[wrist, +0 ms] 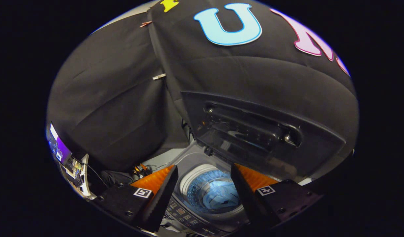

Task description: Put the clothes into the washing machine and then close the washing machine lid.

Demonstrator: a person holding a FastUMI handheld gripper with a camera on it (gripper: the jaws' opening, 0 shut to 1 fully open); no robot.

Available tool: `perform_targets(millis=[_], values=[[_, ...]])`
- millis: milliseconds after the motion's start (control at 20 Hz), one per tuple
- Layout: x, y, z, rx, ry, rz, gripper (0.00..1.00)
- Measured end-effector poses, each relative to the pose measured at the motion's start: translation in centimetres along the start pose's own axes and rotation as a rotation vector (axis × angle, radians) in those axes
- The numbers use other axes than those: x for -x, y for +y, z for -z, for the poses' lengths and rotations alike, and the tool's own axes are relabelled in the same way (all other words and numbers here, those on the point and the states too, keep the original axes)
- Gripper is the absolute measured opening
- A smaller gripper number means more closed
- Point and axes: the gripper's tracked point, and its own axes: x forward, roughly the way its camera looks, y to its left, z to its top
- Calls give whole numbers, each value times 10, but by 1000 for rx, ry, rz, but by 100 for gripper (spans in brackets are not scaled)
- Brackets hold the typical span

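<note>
— Right, what's on the list, largest first?

— Item one: washing machine lid (254, 131), centre to right of frame, standing raised and tilted back against the booth wall, its inner face toward me. I judge it is up so the tub can be loaded; closing it is not yet done.

— Next?

— Item two: washing machine (188, 161), lower centre, top deck showing, with its control panel (183, 215) along the near edge at the bottom.

— And the tub?

— Item three: drum (215, 192), a round opening lower centre, between my fingers and just beyond them. Something pale blue lies at its bottom; I cannot tell whether that is clothes or the drum floor.

— Your tool?

— Item four: my gripper (203, 187), bottom of frame, fingers spread wide apart, nothing between them.

— Room to move?

— The drum rim is open all round. The lid's lower edge hangs close above the far side, so I judge approach is freest from the near side.
</note>
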Motion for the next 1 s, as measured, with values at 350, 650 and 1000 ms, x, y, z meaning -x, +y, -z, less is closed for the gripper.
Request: perform_targets(millis=[350,650,1000], values=[[28,10,-67,50,-276,-27,99],[47,-29,-115,44,-501,133,99],[58,-98,-138,57,-603,427,98]])
